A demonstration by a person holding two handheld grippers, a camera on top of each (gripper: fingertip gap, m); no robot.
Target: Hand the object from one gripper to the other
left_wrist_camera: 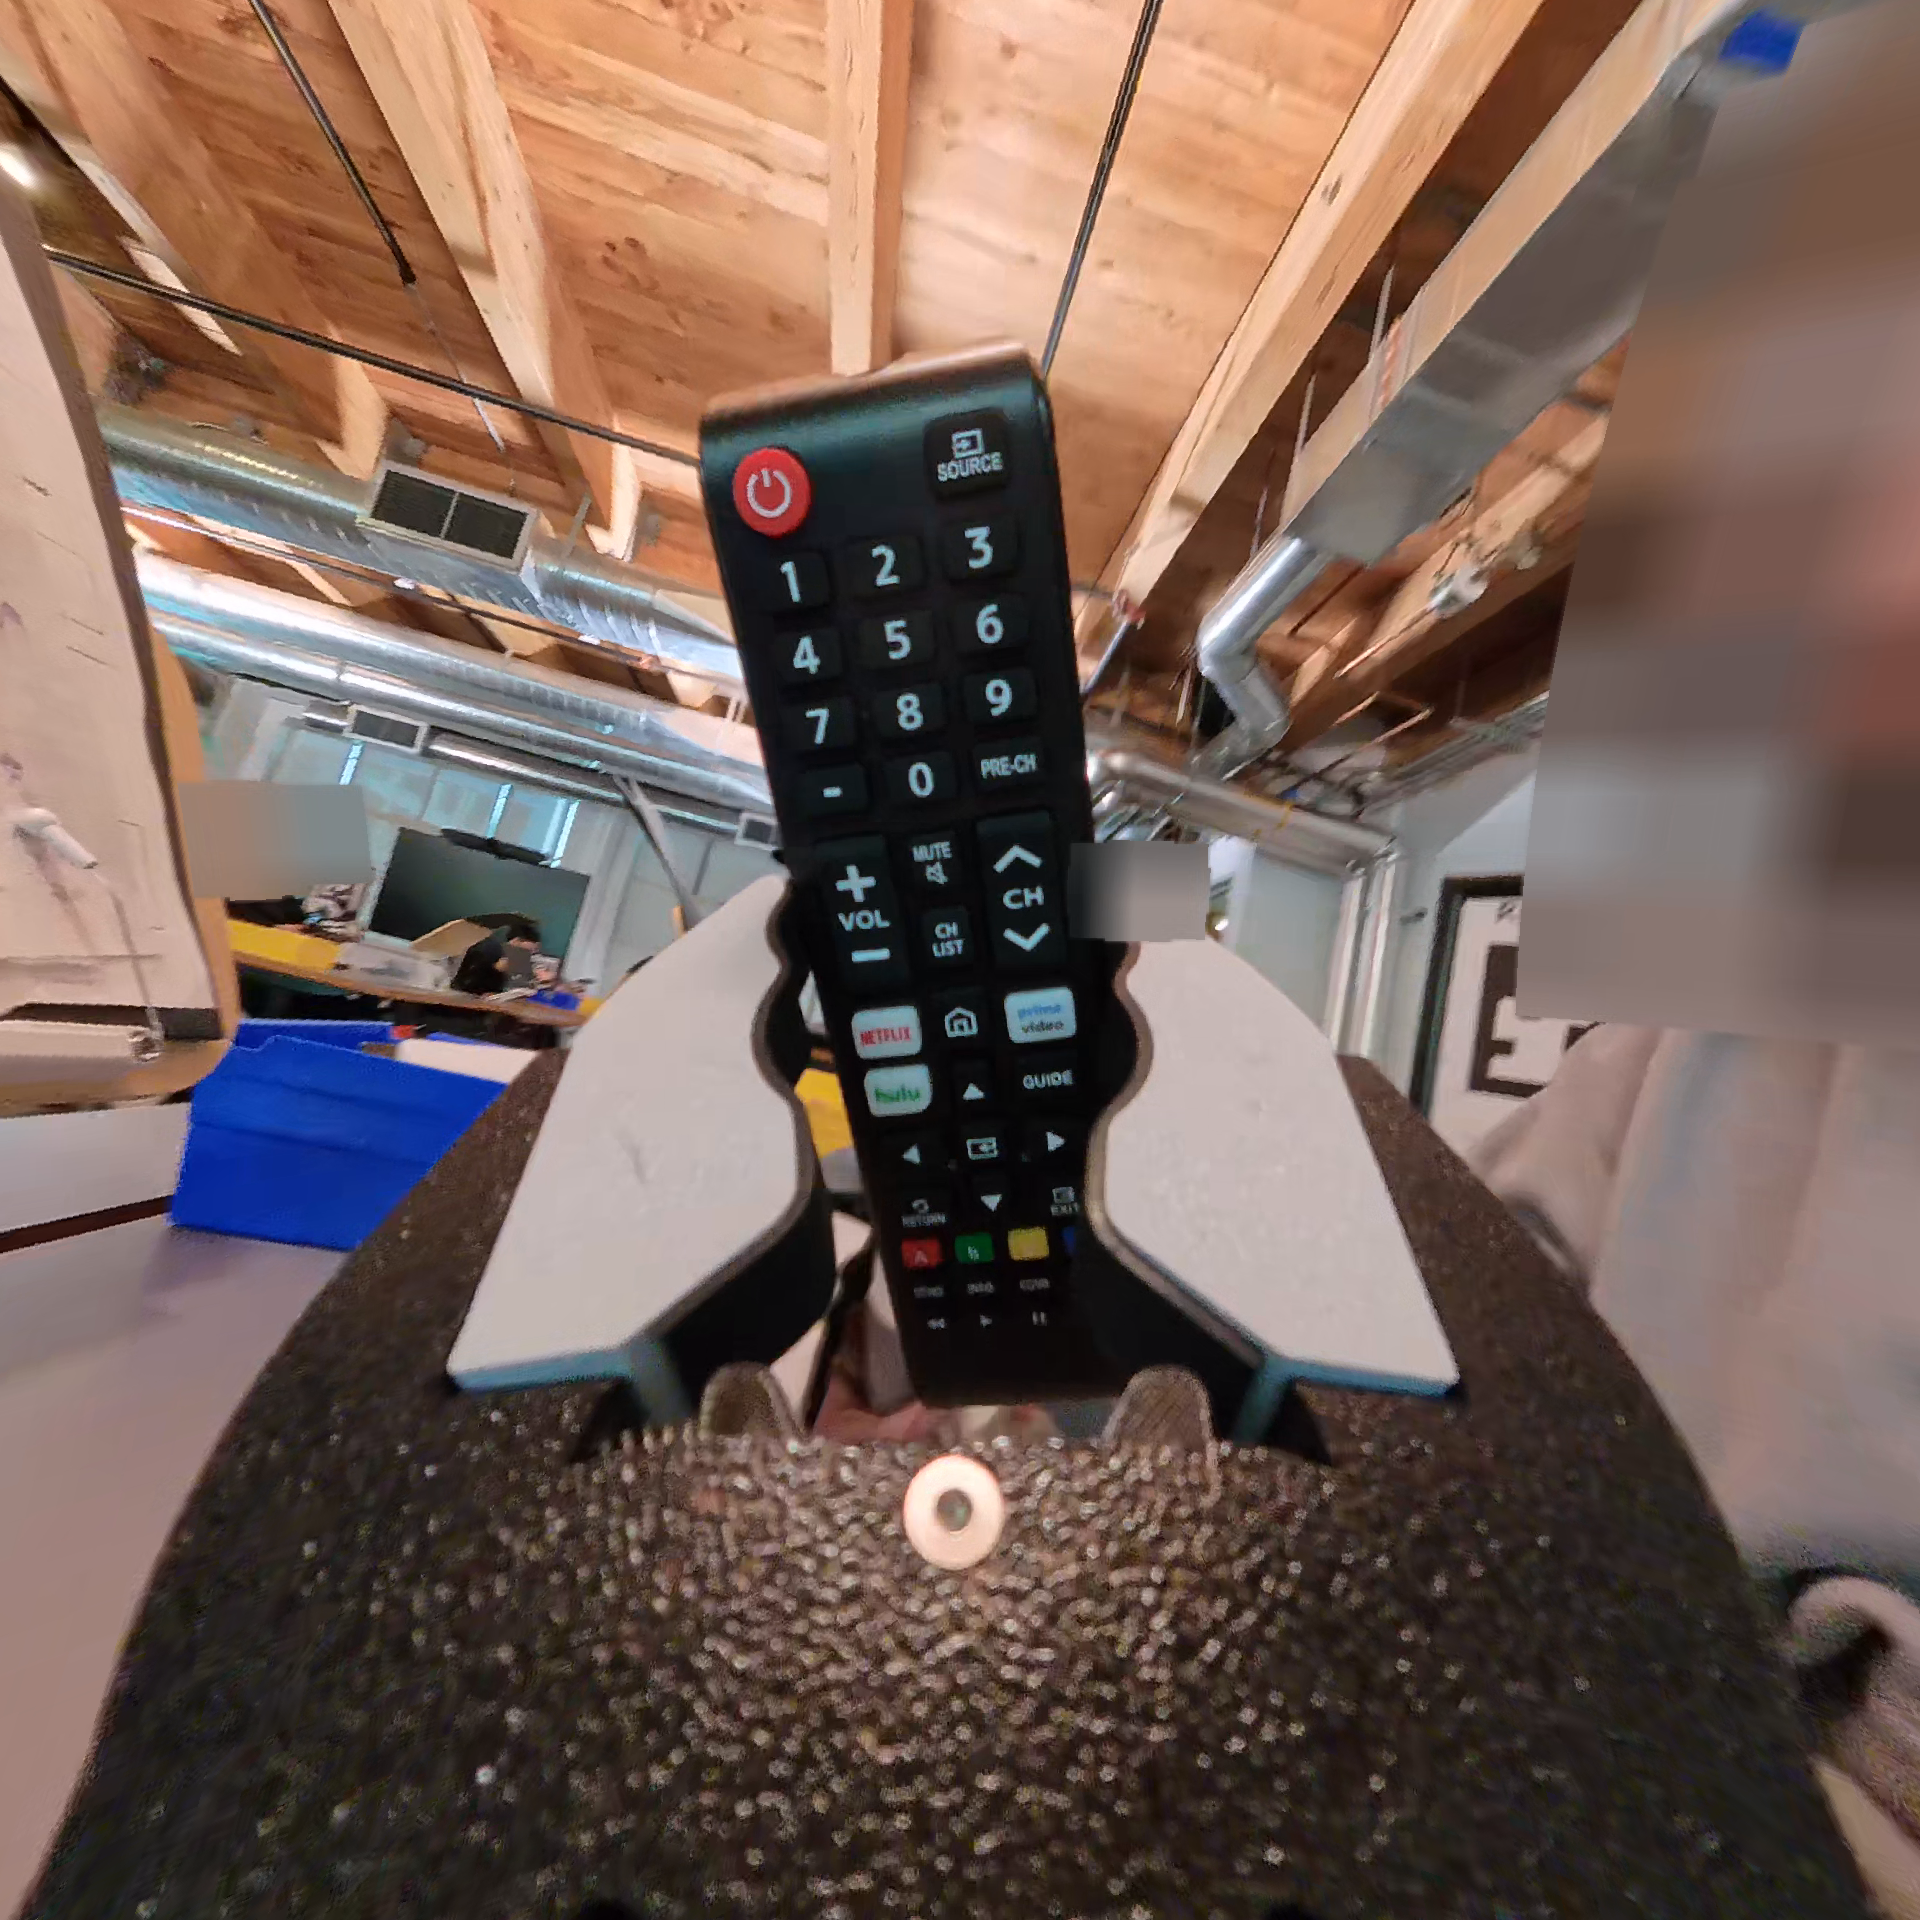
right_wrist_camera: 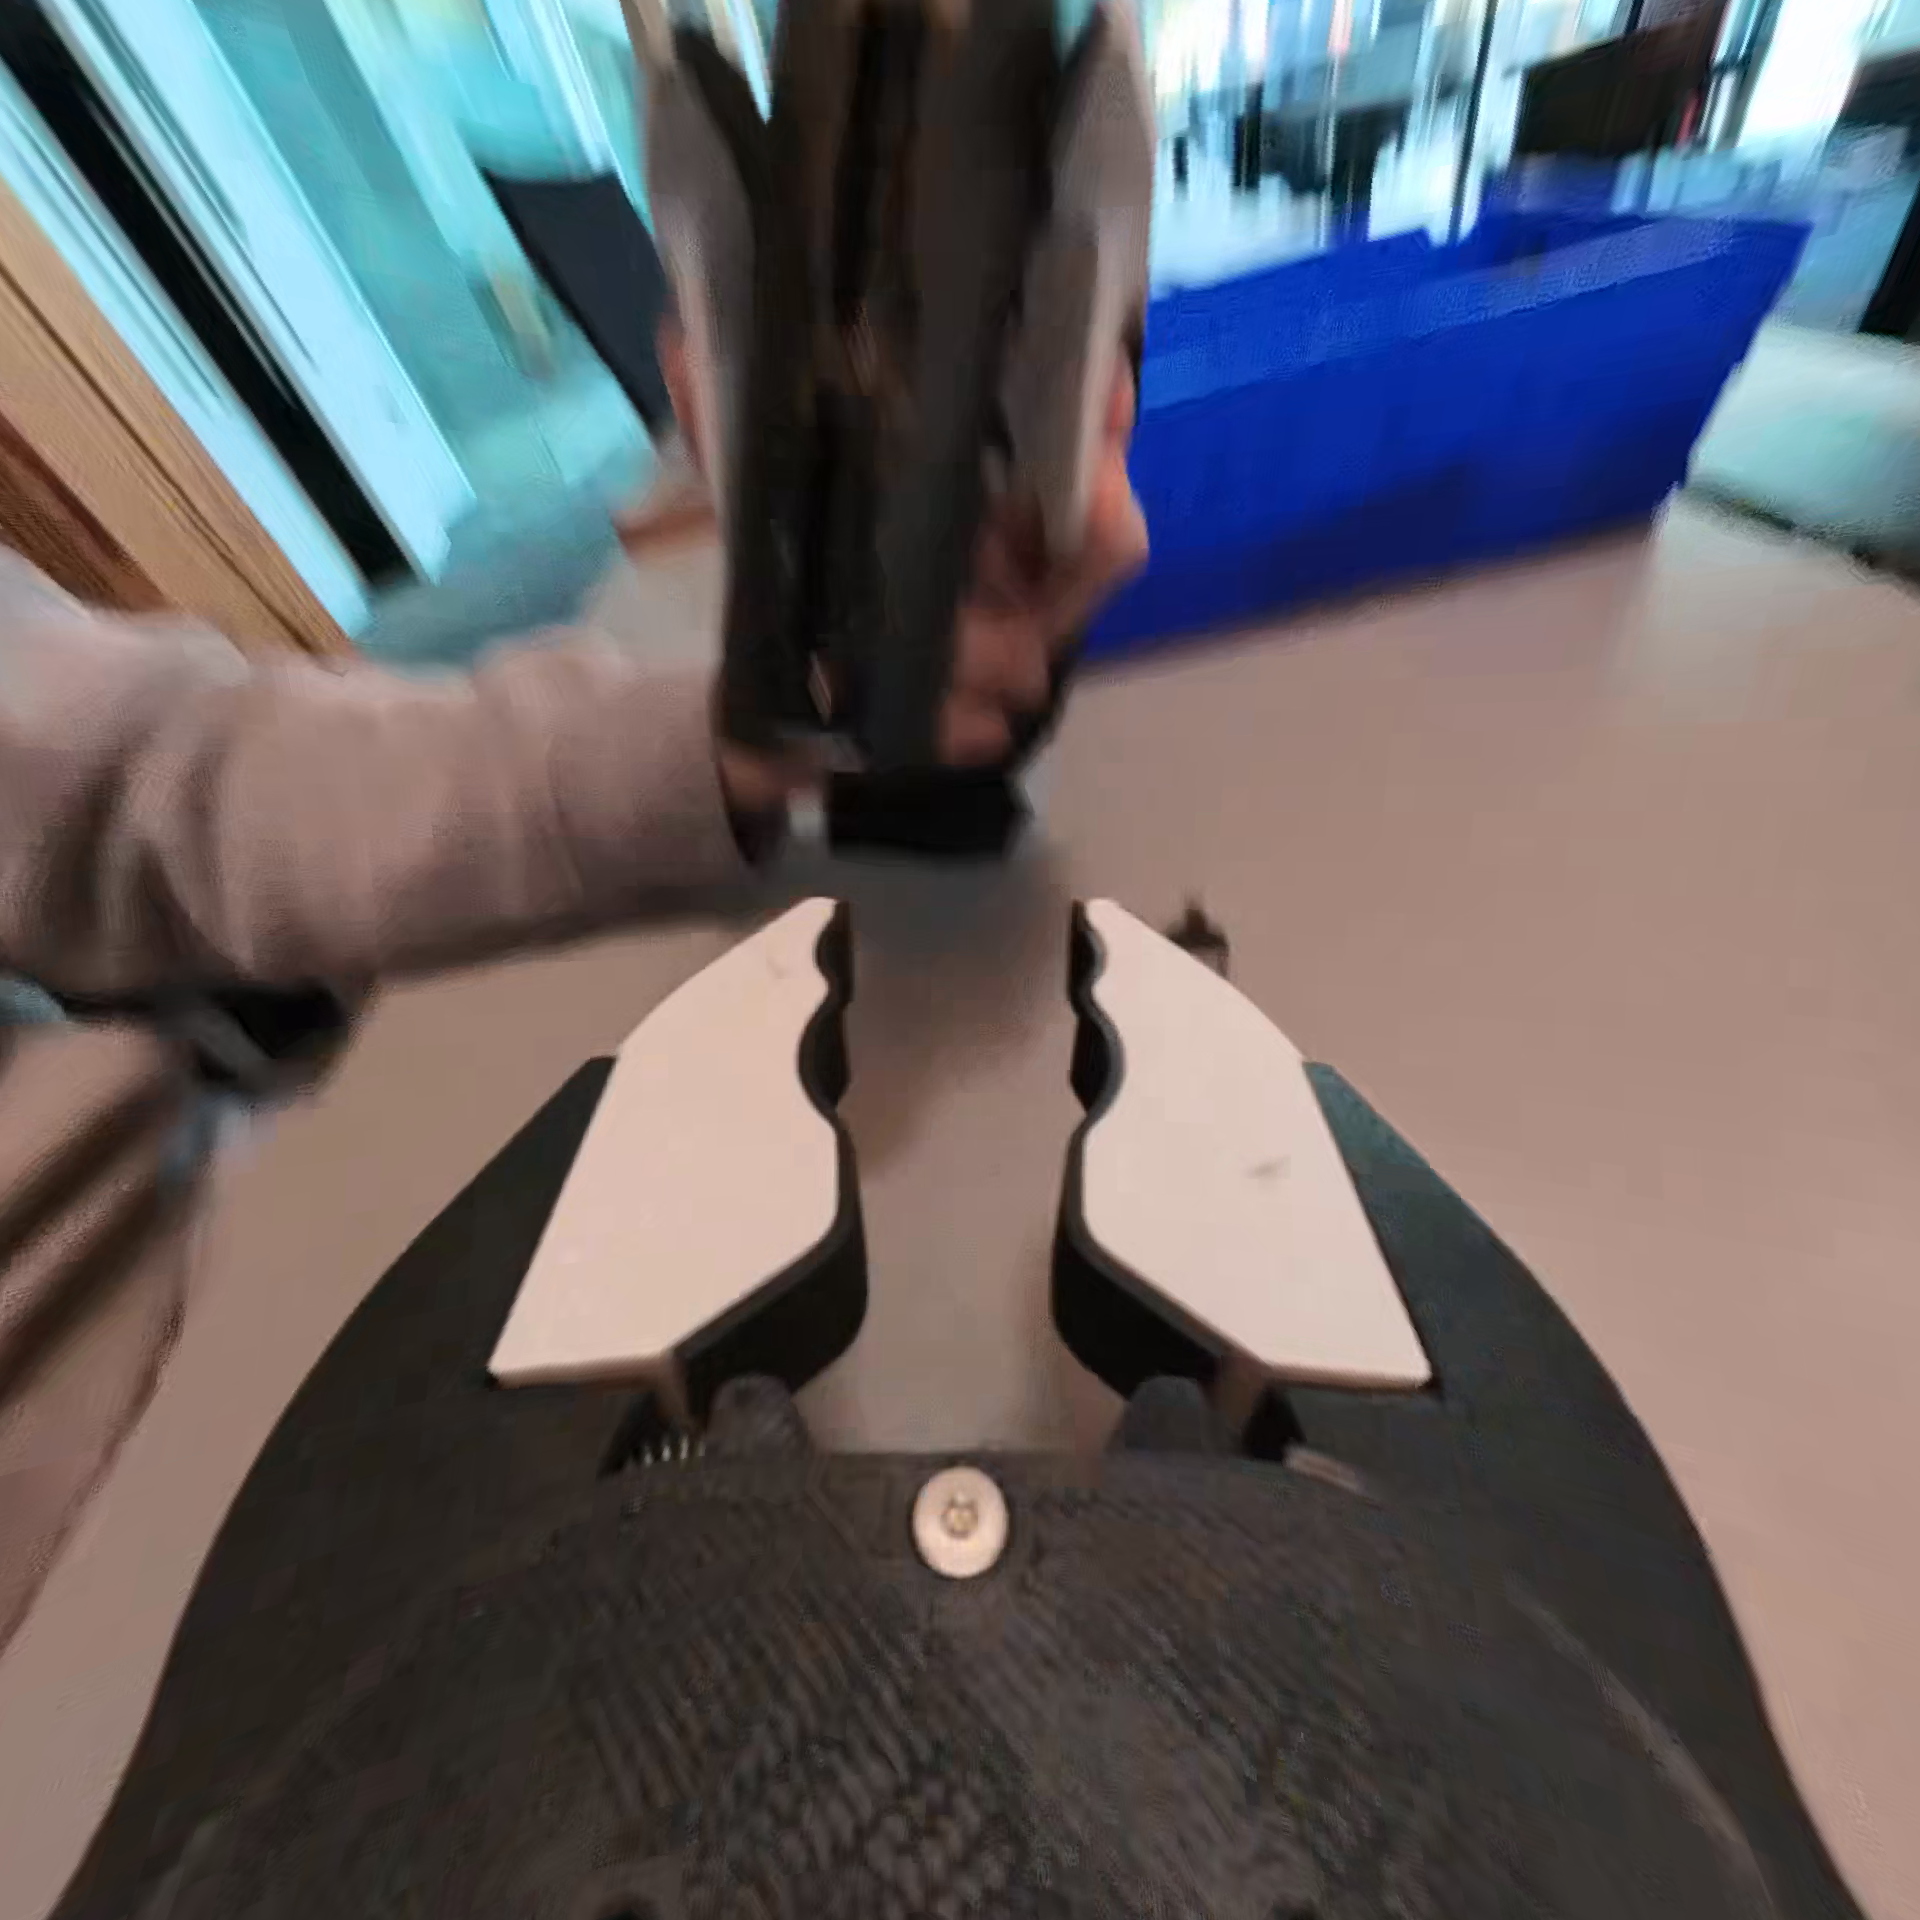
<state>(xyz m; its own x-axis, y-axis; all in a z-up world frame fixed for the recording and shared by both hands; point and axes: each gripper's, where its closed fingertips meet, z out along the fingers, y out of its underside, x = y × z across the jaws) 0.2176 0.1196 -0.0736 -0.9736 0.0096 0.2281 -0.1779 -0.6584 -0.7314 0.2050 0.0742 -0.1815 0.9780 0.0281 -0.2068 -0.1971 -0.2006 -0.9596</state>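
Observation:
A black TV remote [left_wrist_camera: 914, 790] with a red power button stands upright between the fingers of my left gripper [left_wrist_camera: 951, 935], which is shut on its lower half, buttons facing the camera. Its top end points up toward the wooden ceiling. In the right wrist view, my right gripper [right_wrist_camera: 961, 925] is open and empty above the table. Ahead of it, blurred, the left gripper [right_wrist_camera: 904, 343] shows from below, held by a hand with a grey sleeve [right_wrist_camera: 343, 790]. The remote's dark lower end [right_wrist_camera: 920, 816] sticks out beneath it, just beyond my right fingertips.
A blue plastic bin [left_wrist_camera: 312, 1132] sits on the pale table [right_wrist_camera: 1455, 935]; it also shows in the right wrist view [right_wrist_camera: 1434, 405]. The person's grey sleeve [left_wrist_camera: 1704, 1299] is at the right of the left wrist view. Wooden beams and metal ducts run overhead. My right fingertips sit around 12 cm from my left ones.

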